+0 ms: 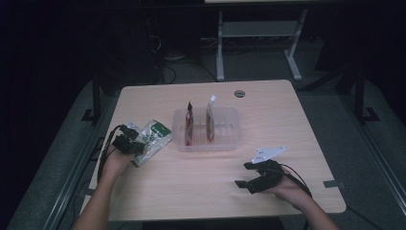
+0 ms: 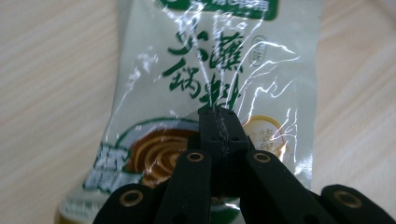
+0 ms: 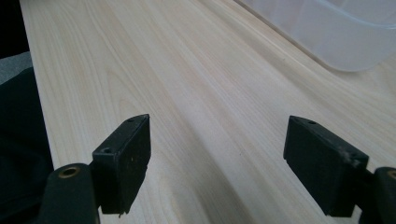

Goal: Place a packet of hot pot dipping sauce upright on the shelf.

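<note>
Here, your right gripper [image 1: 248,174] hovers low over the table [image 1: 201,191] at its near right, fingers [image 3: 123,161] spread wide with nothing between them. Your left gripper [image 1: 135,146] has its fingers [image 2: 218,135] pinched shut on the green-and-white packet [image 1: 153,138] at the table's left. Beyond, two pouches stand upright in the clear tray [image 1: 232,125].

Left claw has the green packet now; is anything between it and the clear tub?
Nothing visible blocks the way. The left claw is shut on the green packet, and only bare table lies between it and the clear tub. Inside the tub, two pouches stand upright toward the left and middle; the right part looks free.
</note>
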`<state>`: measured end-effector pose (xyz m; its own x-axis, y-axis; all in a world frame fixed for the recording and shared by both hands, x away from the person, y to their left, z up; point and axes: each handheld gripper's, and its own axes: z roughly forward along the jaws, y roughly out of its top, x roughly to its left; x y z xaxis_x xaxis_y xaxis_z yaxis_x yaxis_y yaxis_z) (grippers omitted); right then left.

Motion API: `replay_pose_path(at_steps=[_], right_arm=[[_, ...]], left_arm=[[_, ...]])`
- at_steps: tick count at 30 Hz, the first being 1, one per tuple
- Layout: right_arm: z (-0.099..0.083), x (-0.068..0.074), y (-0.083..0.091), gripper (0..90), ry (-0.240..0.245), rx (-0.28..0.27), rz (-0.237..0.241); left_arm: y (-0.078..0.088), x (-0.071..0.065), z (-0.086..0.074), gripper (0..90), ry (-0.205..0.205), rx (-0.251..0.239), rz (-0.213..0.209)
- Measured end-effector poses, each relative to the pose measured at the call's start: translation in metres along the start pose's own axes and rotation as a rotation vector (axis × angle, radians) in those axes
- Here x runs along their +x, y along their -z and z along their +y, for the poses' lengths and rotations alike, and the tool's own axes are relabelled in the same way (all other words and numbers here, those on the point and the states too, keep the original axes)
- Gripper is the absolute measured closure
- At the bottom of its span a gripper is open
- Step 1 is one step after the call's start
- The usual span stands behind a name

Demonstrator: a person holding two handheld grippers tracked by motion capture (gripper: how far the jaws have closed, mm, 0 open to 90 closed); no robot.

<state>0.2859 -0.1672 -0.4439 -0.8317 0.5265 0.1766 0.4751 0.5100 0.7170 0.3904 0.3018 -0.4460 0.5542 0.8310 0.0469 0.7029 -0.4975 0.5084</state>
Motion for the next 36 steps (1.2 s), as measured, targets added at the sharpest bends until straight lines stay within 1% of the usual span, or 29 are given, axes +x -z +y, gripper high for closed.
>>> replay_pose_path(at_steps=[4,5,6,7,8,9,10,11,12,13,14,15,17,20,22,23,25,26,27,29,31,33,34,35,36], right_arm=[[0.000,0.000,0.000,22.7,-0.002,-0.002,-0.001],[0.000,0.001,0.000,22.7,-0.002,-0.001,0.000],[0.001,0.001,0.000,22.7,-0.002,0.000,0.001],[0.001,0.001,0.000,22.7,0.000,0.001,0.002],[0.001,0.000,-0.001,22.7,0.003,0.001,0.002],[0.001,0.000,-0.001,22.7,0.005,0.001,0.004],[0.001,0.001,-0.001,22.7,-0.003,0.003,0.005],[0.001,0.001,-0.002,22.7,0.003,0.001,0.005],[0.002,0.001,-0.002,22.7,0.001,0.001,0.007],[0.002,0.001,-0.002,22.7,0.002,0.001,0.009],[0.002,0.001,-0.002,22.7,0.001,0.003,0.010],[0.002,0.000,-0.002,22.7,0.002,0.004,0.012],[0.001,0.000,-0.002,22.7,0.001,0.004,0.015],[0.001,-0.001,-0.001,22.7,-0.002,0.001,0.017],[0.001,-0.001,-0.001,22.7,-0.002,0.002,0.018],[0.001,-0.001,-0.001,22.7,-0.001,0.001,0.018],[0.001,-0.001,-0.001,22.7,-0.001,0.001,0.019],[0.001,-0.001,-0.001,22.7,-0.001,0.000,0.020],[0.001,-0.001,-0.001,22.7,-0.001,0.000,0.021],[0.001,-0.002,-0.001,22.7,0.000,-0.001,0.021],[0.000,-0.003,-0.001,22.7,0.001,-0.002,0.020],[0.000,-0.003,0.000,22.7,-0.001,-0.005,0.021],[0.000,-0.003,0.000,22.7,-0.001,-0.004,0.022],[0.000,-0.003,0.000,22.7,-0.002,-0.004,0.022],[0.000,-0.003,0.000,22.7,-0.004,-0.003,0.021]], left_arm=[[0.007,0.008,-0.011,90.0,-0.001,0.020,0.001],[0.009,0.010,-0.014,90.0,-0.001,0.017,-0.002],[0.010,0.012,-0.016,90.0,-0.004,0.009,-0.007],[0.011,0.014,-0.018,90.0,0.009,0.001,-0.028],[0.012,0.016,-0.020,90.0,0.012,-0.010,-0.051],[0.013,0.018,-0.020,90.0,0.000,-0.012,-0.058],[0.014,0.020,-0.020,90.0,-0.005,-0.013,-0.061],[0.016,0.021,-0.020,89.9,0.002,-0.031,-0.069],[0.019,0.024,-0.019,89.5,-0.007,-0.047,-0.070],[0.022,0.027,-0.017,81.0,-0.005,-0.059,-0.072],[0.026,0.031,-0.014,76.3,-0.019,-0.059,-0.082],[0.027,0.034,-0.012,71.2,-0.024,-0.070,-0.090],[0.030,0.039,-0.007,61.4,-0.051,-0.070,-0.084],[0.028,0.044,-0.002,46.8,-0.069,-0.080,-0.094],[0.022,0.046,0.000,39.3,-0.078,-0.079,-0.099],[0.019,0.047,0.001,36.2,-0.083,-0.079,-0.100],[0.012,0.048,0.002,30.6,-0.078,-0.073,-0.097],[0.009,0.048,0.002,28.5,-0.080,-0.075,-0.106],[0.007,0.048,0.002,27.0,-0.088,-0.068,-0.111],[0.000,0.047,0.001,23.9,-0.084,-0.065,-0.125],[-0.004,0.048,0.001,21.6,-0.096,-0.042,-0.126],[-0.009,0.048,-0.002,19.8,-0.091,-0.027,-0.140],[-0.011,0.049,-0.003,17.4,-0.086,-0.028,-0.152],[-0.012,0.049,-0.005,15.4,-0.082,-0.043,-0.166],[-0.013,0.049,-0.006,13.1,-0.090,-0.061,-0.165]])
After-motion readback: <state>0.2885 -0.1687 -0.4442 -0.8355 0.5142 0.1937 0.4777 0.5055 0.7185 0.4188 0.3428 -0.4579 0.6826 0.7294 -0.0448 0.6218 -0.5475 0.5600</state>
